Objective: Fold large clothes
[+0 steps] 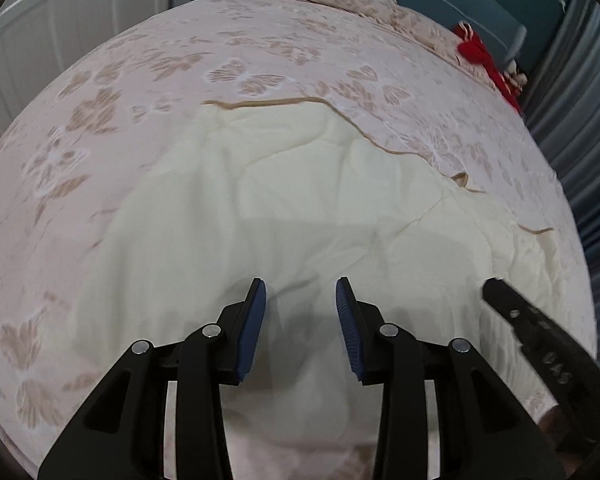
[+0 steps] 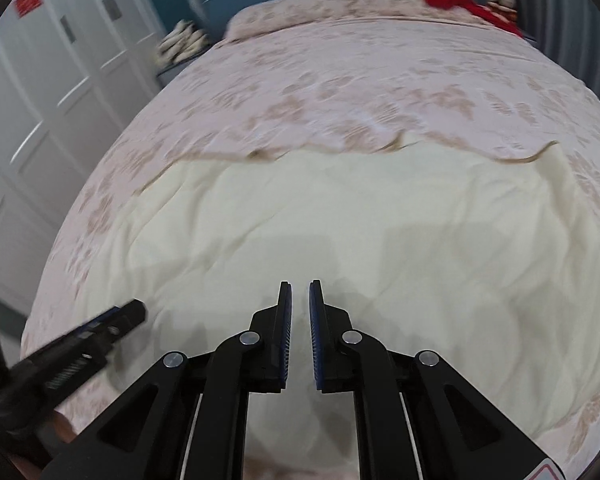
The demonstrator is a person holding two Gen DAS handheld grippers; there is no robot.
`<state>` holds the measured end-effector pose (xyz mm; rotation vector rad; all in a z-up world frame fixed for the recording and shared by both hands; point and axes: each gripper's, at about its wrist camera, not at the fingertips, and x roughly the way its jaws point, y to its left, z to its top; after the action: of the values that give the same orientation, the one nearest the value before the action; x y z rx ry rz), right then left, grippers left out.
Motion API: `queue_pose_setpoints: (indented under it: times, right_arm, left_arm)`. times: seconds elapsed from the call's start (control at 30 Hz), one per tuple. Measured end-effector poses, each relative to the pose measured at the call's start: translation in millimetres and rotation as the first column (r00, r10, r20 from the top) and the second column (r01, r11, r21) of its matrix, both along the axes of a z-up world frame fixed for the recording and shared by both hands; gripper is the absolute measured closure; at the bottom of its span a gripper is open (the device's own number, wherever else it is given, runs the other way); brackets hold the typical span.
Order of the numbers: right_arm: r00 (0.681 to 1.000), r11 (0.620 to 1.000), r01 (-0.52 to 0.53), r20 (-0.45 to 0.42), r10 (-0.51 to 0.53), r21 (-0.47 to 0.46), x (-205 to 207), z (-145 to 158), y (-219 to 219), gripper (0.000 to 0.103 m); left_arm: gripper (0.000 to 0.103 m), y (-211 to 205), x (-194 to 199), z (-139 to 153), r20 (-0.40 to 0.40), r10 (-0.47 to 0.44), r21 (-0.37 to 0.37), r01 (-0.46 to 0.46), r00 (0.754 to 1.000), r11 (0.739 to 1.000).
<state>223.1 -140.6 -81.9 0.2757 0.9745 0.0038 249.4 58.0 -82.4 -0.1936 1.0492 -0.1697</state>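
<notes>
Nearest the lens, the left gripper [image 1: 300,292] hangs with its jaws wide and empty just above the near part of the cream quilt [image 1: 300,208], while the right gripper [image 2: 300,296] has its jaws drawn narrow with a slim gap and nothing between them. The quilt lies spread, underside up, on the floral bed cover [image 1: 100,120], its tan-edged far border [image 2: 340,148] turned back. It looks soft, thick and fairly heavy, so gripping it at the near hem or corners seems best.
</notes>
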Motion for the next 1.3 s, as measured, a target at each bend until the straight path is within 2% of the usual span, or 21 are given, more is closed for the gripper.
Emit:
queue_pose_setpoints:
  times: [0.13, 0.17, 0.2, 0.33, 0.47, 0.57, 0.67, 0.73, 0.8, 0.9, 0.97, 1.13, 1.3]
  right_arm:
    - [0.997, 0.999, -0.04, -0.062, 0.039, -0.019, -5.4, -23.5, 22.5, 0.095]
    - [0.997, 0.999, -0.039, -0.073, 0.037, -0.025, -6.4, -29.0, 24.2, 0.095]
    - [0.996, 0.999, -0.038, -0.078, 0.036, -0.026, -7.0, -32.6, 24.0, 0.096]
    - [0.994, 1.0, -0.024, -0.103, 0.022, -0.019, -5.5, -45.2, 23.6, 0.098]
    - [0.994, 0.998, -0.038, -0.109, 0.032, -0.052, -3.1, -52.5, 27.9, 0.099]
    - [0.993, 0.996, -0.046, -0.111, 0.038, -0.071, -0.8, -55.3, 29.8, 0.099]
    - [0.993, 0.996, -0.053, -0.11, 0.045, -0.069, 0.6, -56.2, 29.6, 0.099]
    - [0.992, 0.996, -0.062, -0.111, 0.054, -0.062, 0.6, -55.7, 27.9, 0.099]
    - [0.992, 0.997, -0.064, -0.112, 0.058, -0.05, 0.5, -49.9, 24.6, 0.099]
    - [0.995, 0.999, -0.044, -0.094, 0.041, -0.03, -8.4, -38.8, 20.4, 0.097]
    - [0.997, 1.0, -0.03, -0.072, 0.03, 0.007, -20.5, -29.6, 15.2, 0.096]
    - [0.998, 1.0, -0.01, -0.054, 0.01, 0.008, -53.6, -18.2, 3.4, 0.096]
    - [0.995, 1.0, 0.025, -0.097, -0.024, 0.005, -62.8, -37.6, -10.3, 0.099]
  left_arm:
    - [0.061, 40.4, -24.1, 5.7, 0.008, 0.061, 0.015, -0.061, 0.998, 0.998]
    - [0.055, 51.7, -29.2, 6.3, 0.007, 0.076, 0.01, -0.076, 0.997, 0.997]
    - [0.049, 62.4, -33.0, 5.5, -0.002, 0.088, 0.005, -0.088, 0.996, 0.996]
    - [0.043, 88.2, -38.5, -8.2, -0.054, 0.126, -0.021, -0.127, 0.991, 0.992]
    - [0.028, 99.7, -35.8, -34.6, -0.14, 0.129, -0.149, -0.15, 0.982, 0.977]
    - [0.024, 100.2, -24.8, -48.6, -0.165, 0.121, -0.247, -0.159, 0.979, 0.956]
    - [0.023, 93.5, -13.2, -53.6, -0.167, 0.137, -0.251, -0.177, 0.976, 0.952]
    - [0.031, 86.5, -10.3, -49.8, -0.165, 0.142, -0.222, -0.178, 0.976, 0.959]
    - [0.051, 73.6, -9.5, -39.0, -0.14, 0.113, -0.167, -0.136, 0.984, 0.976]
    - [0.068, 57.3, -13.3, -21.2, -0.086, 0.076, -0.08, -0.083, 0.993, 0.993]
    - [0.075, 48.8, -16.1, -6.6, -0.049, 0.056, -0.044, -0.058, 0.997, 0.997]
    - [0.083, 39.7, -24.2, 20.1, 0.007, 0.009, -0.027, -0.009, 1.0, 1.0]
    - [0.084, 16.8, -37.6, 47.7, 0.072, -0.047, 0.009, 0.047, 0.996, 0.999]
